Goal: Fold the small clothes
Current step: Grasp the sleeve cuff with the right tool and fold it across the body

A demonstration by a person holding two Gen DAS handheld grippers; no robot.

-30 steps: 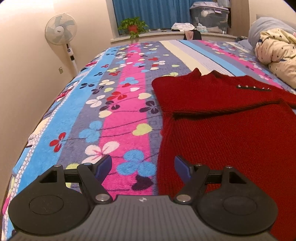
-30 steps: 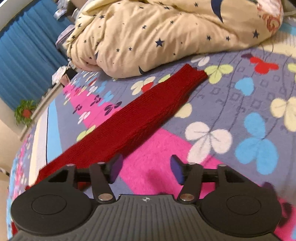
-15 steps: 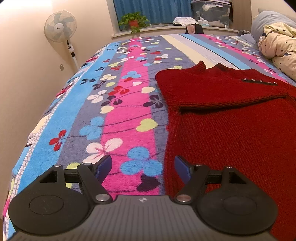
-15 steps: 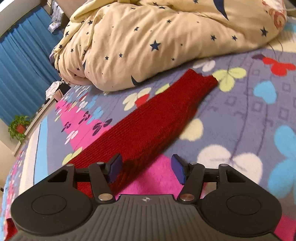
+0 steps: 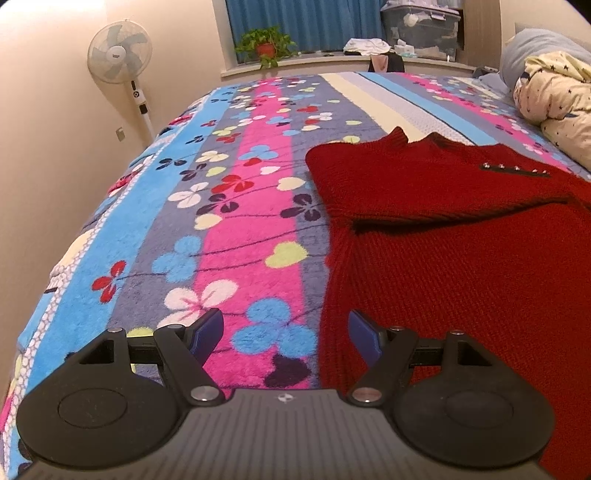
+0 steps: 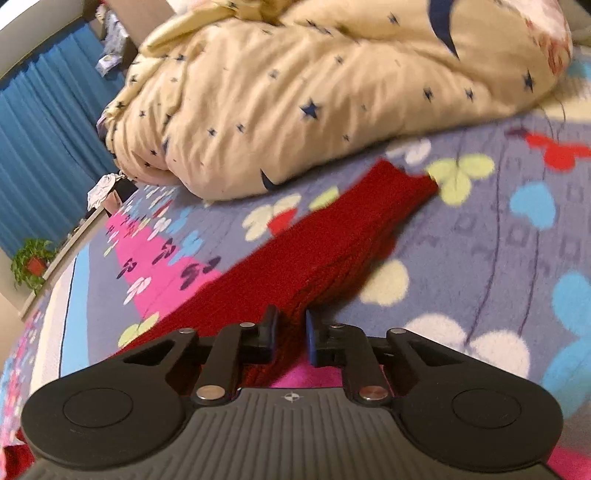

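Observation:
A red knitted sweater [image 5: 461, 258] lies flat on the flowered bedspread [image 5: 240, 221], collar toward the window, its left sleeve folded across the chest. My left gripper [image 5: 286, 332] hovers open over the sweater's left edge near the hem, nothing between its fingers. In the right wrist view the sweater's other sleeve [image 6: 351, 229] stretches out toward the cuff. My right gripper [image 6: 291, 332] is closing its jaws on that sleeve, and the knit is bunched into a ridge between the pads.
A cream star-print duvet [image 6: 314, 92] is heaped just beyond the sleeve's cuff, also seen as the duvet [image 5: 554, 103] at the right. A standing fan [image 5: 120, 51] is by the wall left of the bed. A potted plant [image 5: 266, 42] and a storage box [image 5: 421, 26] sit on the sill.
My right gripper moved forward and down onto the sleeve and closed its jaws on it, puckering the knit. The left gripper stayed open and almost still.

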